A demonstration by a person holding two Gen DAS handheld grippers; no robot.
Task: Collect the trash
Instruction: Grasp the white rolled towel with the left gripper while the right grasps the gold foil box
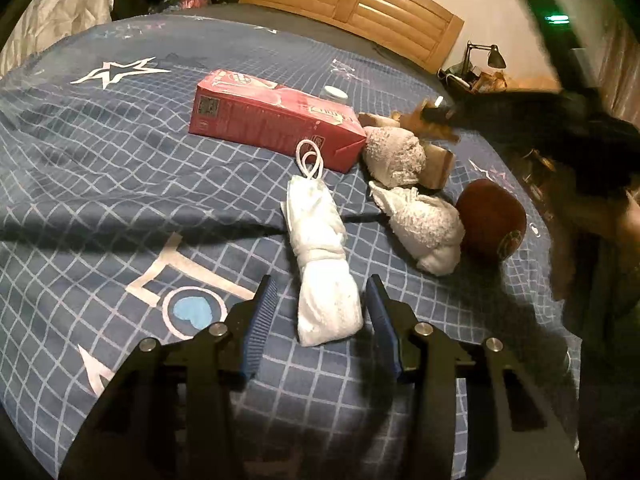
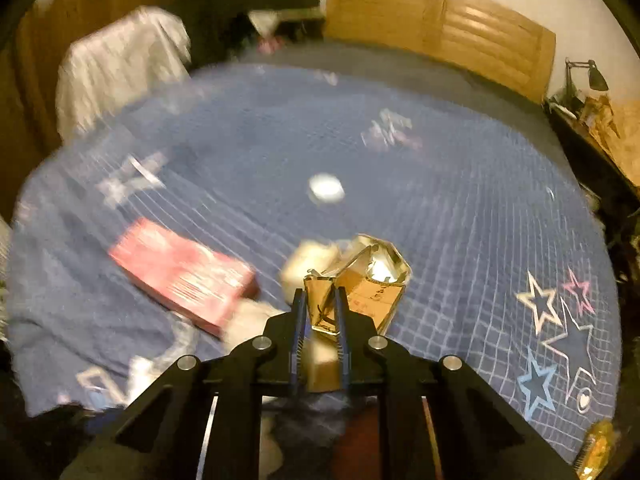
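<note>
bed cover (image 1: 120, 184) – blue grid | left jaws apart | right jaws clamp gold wrapper (image 2: 360, 280)

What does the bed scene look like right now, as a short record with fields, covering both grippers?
surface: blue checked bedspread
left gripper: open, straddling a rolled white mask, pads not touching
right gripper: shut on a gold wrapper
other items: red carton, two tissue wads, brown ball, white lid
</note>
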